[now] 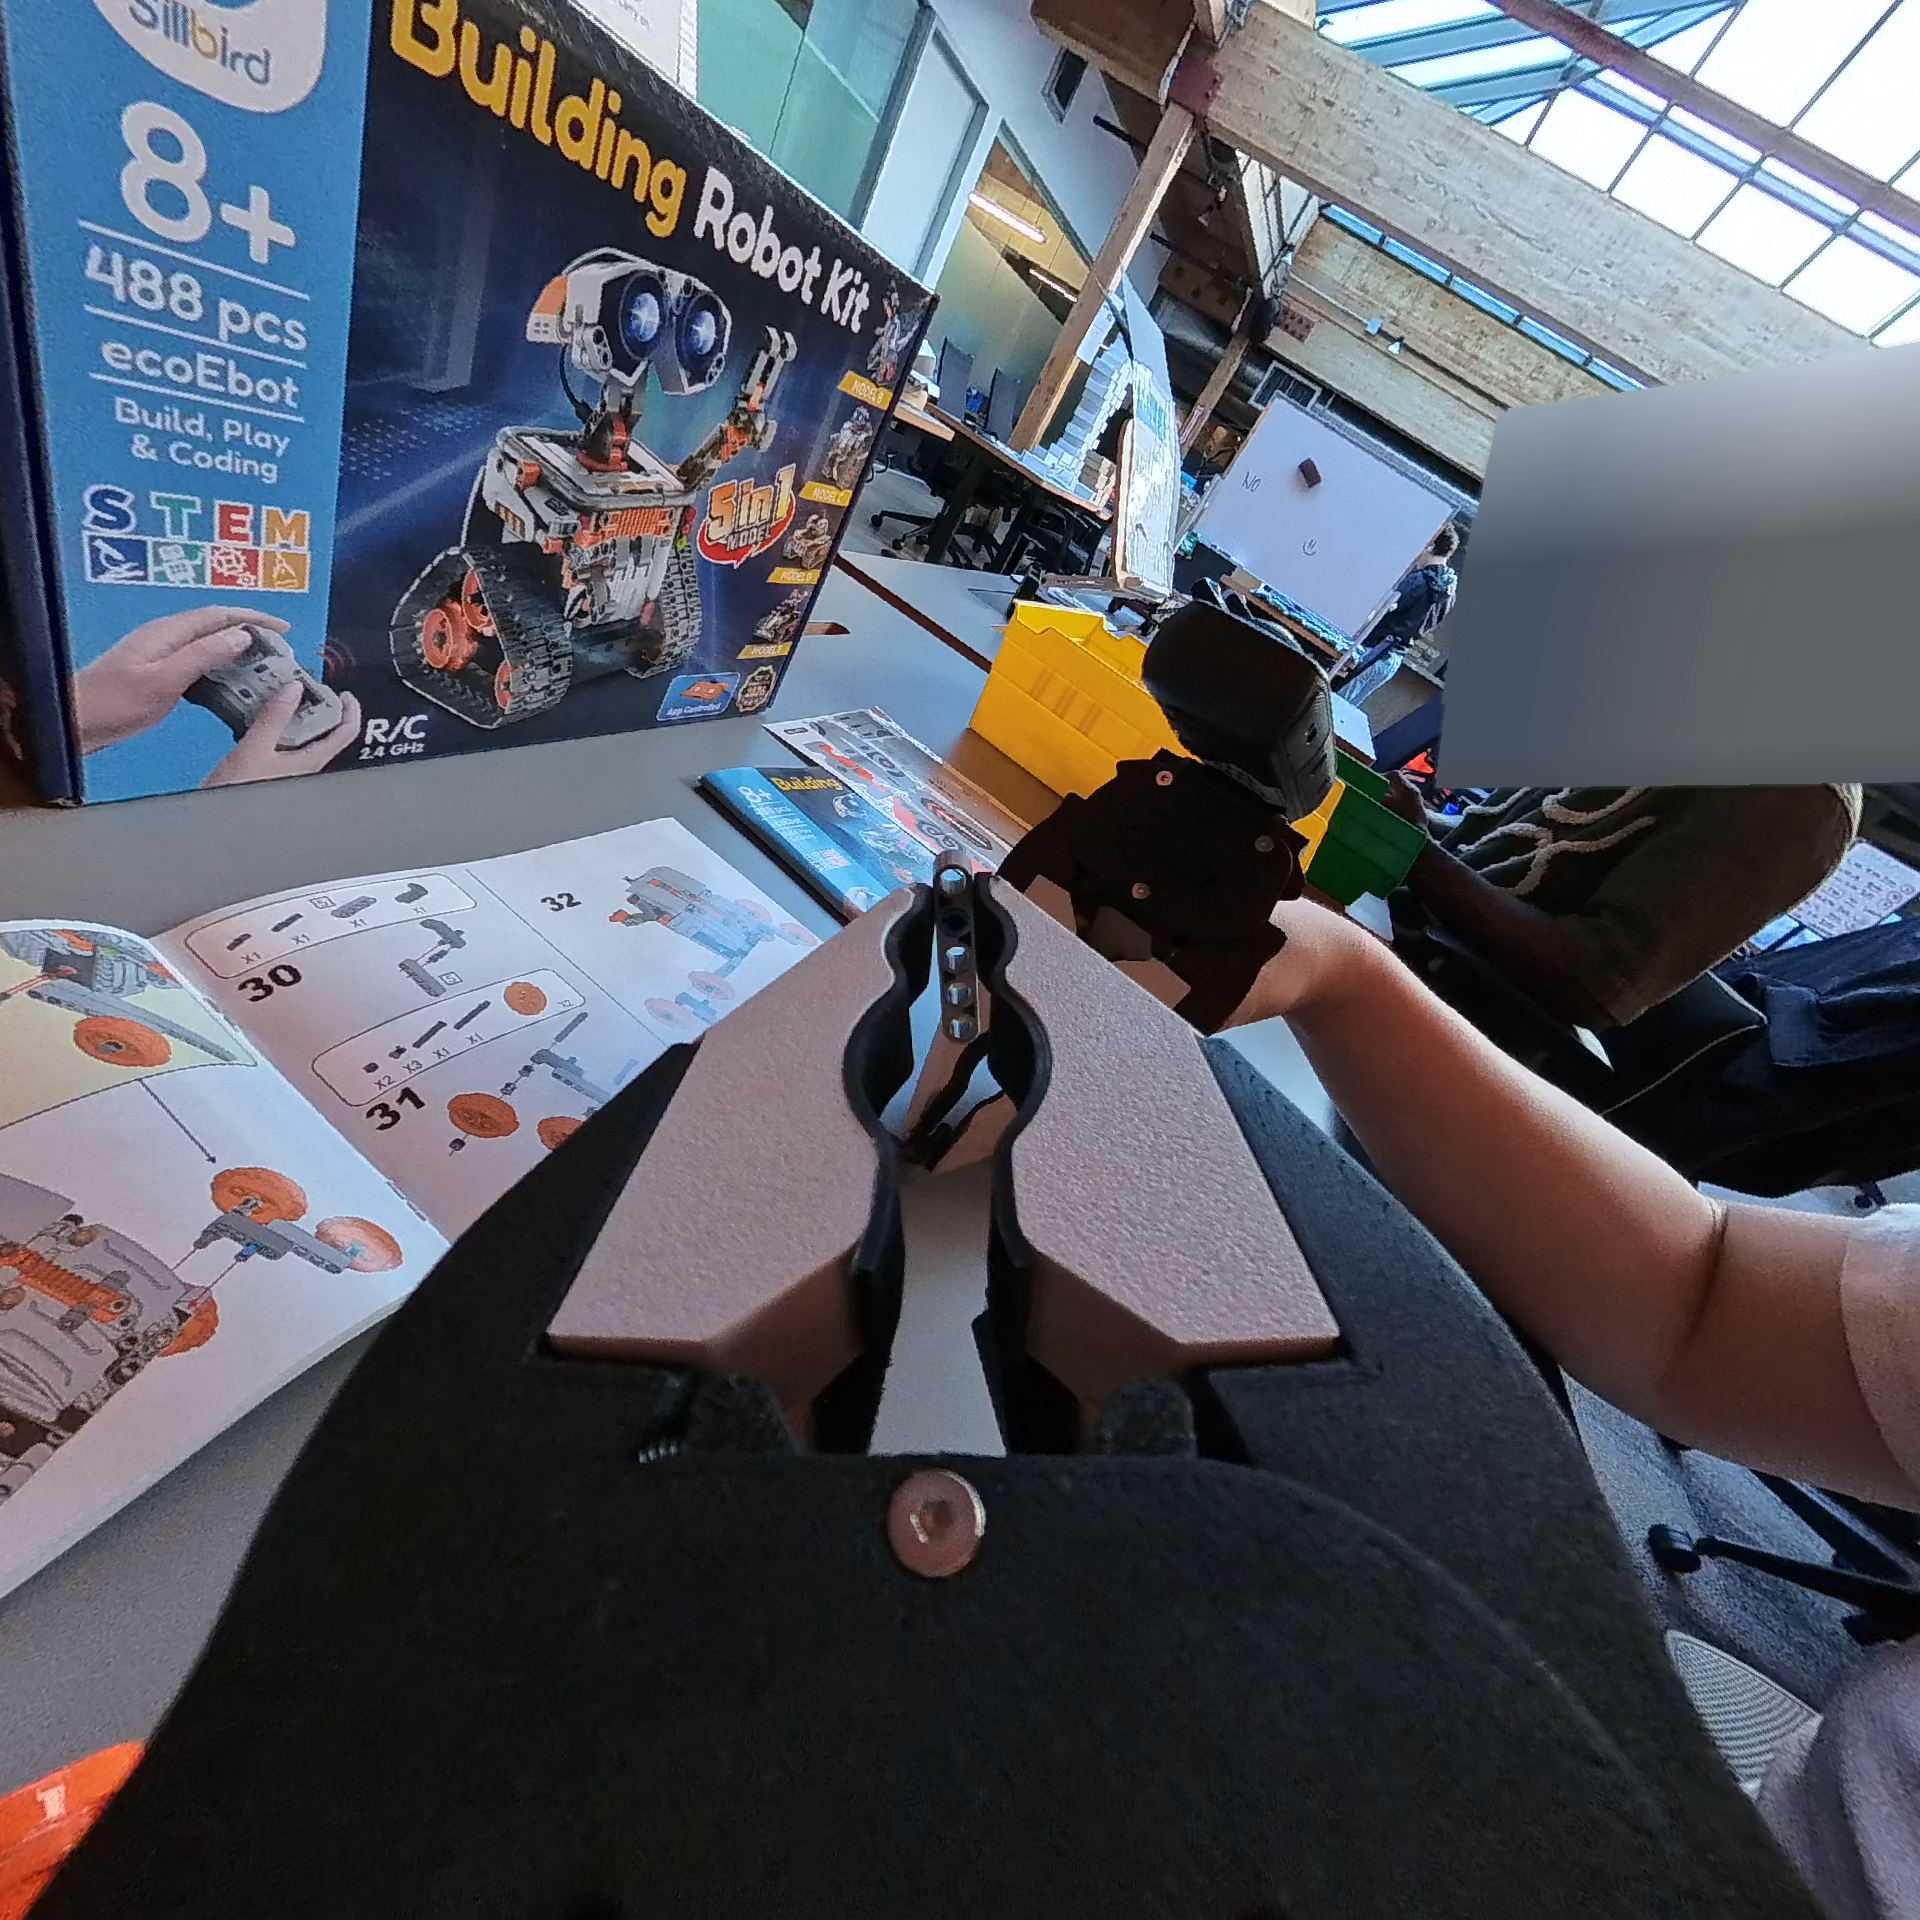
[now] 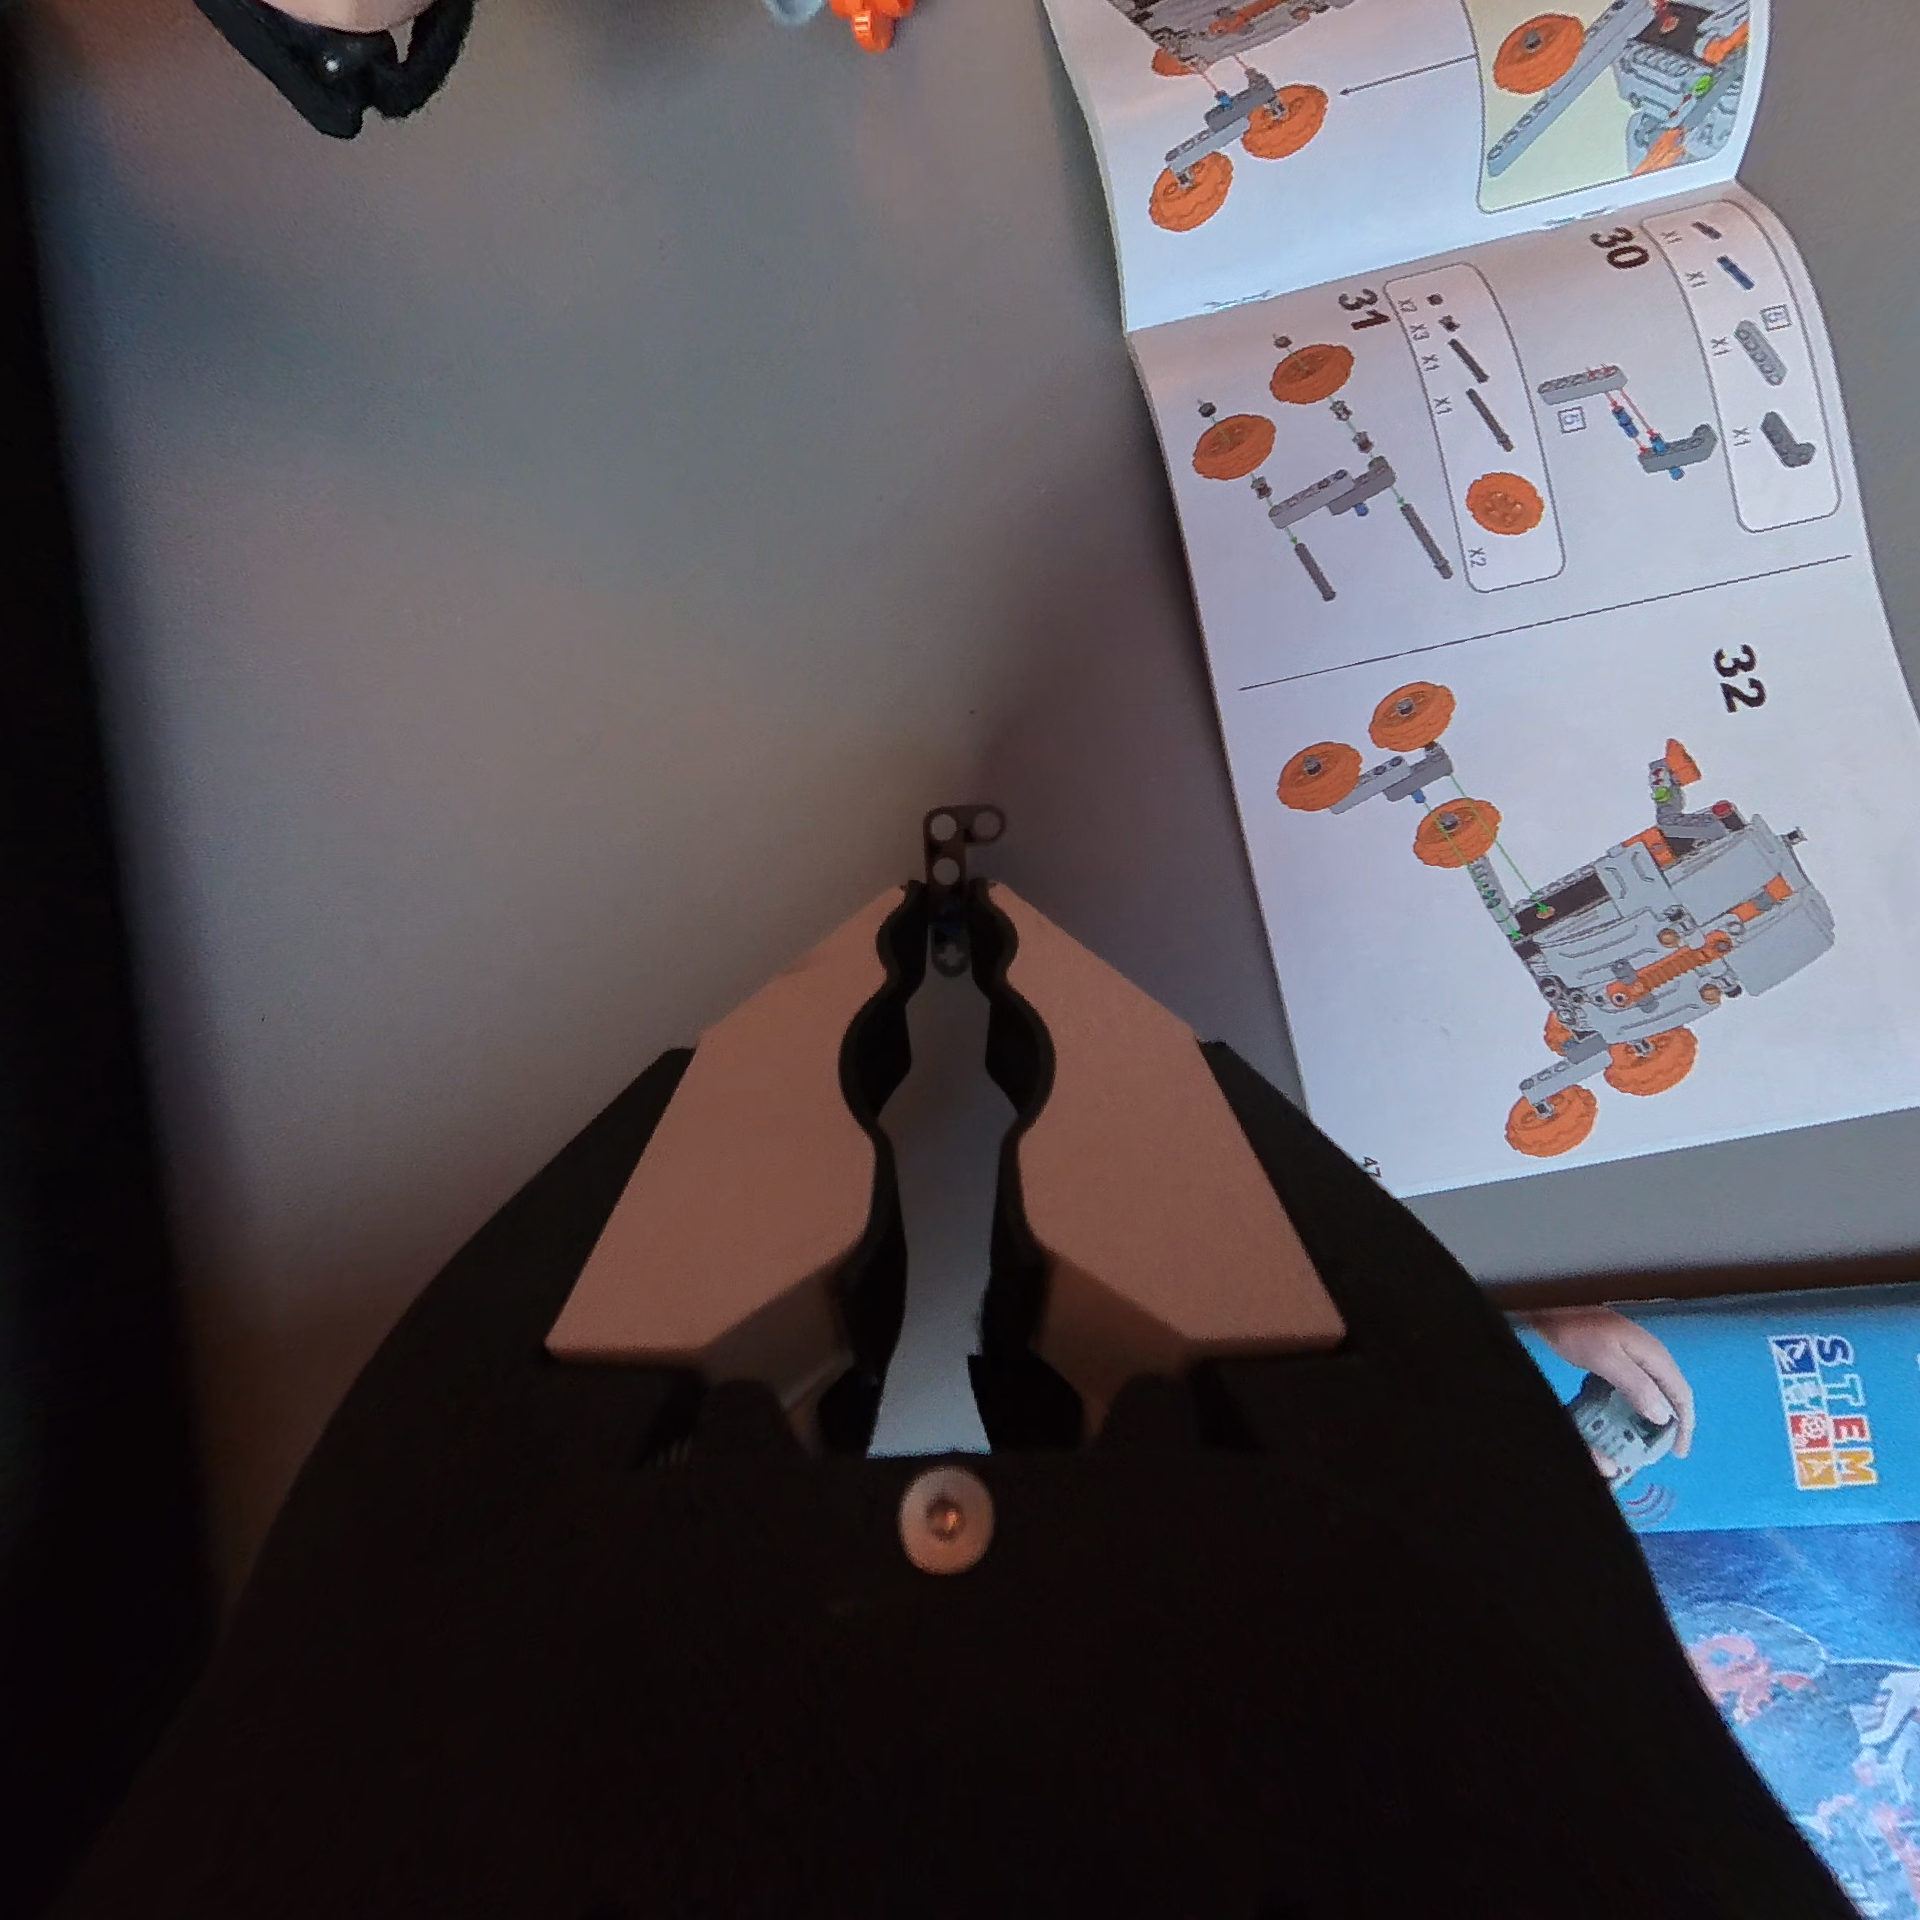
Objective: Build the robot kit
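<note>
My left gripper (image 1: pixel 951 899) is shut on a grey beam with a row of holes (image 1: pixel 954 961), held upright between its tips above the grey table (image 1: pixel 520 821). The other gripper (image 1: pixel 1174 873), black, shows beyond it on a person's arm (image 1: pixel 1507 1174). My right gripper (image 2: pixel 951 894) is shut on a small dark L-shaped beam (image 2: pixel 956 847) that sticks out past its tips over the bare grey table (image 2: pixel 520 520). An open instruction booklet (image 1: pixel 343 1049) lies left of the left gripper; it also shows in the right wrist view (image 2: pixel 1507 623) to the right.
A large blue kit box (image 1: pixel 416 395) stands at the back left; it lies at the lower right in the right wrist view (image 2: pixel 1766 1558). A closed booklet (image 1: pixel 831 831) and leaflet lie behind the grippers. Yellow bin (image 1: pixel 1070 696) and green bin (image 1: pixel 1361 842) sit at the right. Orange parts (image 2: pixel 868 16) lie far off. The gap from one gripper's tips to the other's is roughly 15 cm.
</note>
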`<state>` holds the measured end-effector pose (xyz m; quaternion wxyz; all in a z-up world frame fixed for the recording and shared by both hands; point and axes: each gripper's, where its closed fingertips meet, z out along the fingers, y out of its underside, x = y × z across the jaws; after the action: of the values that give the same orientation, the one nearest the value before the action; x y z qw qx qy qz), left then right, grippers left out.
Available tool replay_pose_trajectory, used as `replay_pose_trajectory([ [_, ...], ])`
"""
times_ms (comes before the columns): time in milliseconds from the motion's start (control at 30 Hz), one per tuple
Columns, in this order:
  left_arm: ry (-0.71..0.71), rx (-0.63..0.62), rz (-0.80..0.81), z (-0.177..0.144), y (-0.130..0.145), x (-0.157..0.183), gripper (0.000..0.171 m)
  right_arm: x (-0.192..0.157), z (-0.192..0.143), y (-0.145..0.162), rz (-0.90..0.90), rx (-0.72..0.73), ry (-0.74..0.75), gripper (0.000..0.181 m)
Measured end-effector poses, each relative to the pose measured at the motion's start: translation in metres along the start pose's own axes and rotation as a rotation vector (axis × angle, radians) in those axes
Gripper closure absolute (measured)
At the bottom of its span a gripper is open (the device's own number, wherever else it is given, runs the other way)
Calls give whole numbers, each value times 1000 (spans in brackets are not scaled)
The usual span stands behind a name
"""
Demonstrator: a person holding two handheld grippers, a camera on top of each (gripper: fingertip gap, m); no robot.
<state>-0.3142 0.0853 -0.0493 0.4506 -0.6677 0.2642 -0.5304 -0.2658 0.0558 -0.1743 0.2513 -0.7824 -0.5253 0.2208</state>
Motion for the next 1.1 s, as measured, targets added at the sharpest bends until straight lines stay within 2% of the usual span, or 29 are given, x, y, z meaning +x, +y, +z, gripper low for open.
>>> replay_pose_trajectory([
  [700, -3, -2, -1, 0, 0, 0, 167, 1, -1, 5, -9, -25, 13, 174],
  [767, -2, 0, -4, -1, 0, -1, 167, 4, -2, 2, -17, 7, 24, 174],
  [967, -21, -19, -36, 0, 4, -5, 167, 13, -33, -29, 44, 267, 16, 175],
  [1100, -32, -73, -56, 4, 16, -9, 167, 21, -37, -28, 63, 302, 50, 175],
])
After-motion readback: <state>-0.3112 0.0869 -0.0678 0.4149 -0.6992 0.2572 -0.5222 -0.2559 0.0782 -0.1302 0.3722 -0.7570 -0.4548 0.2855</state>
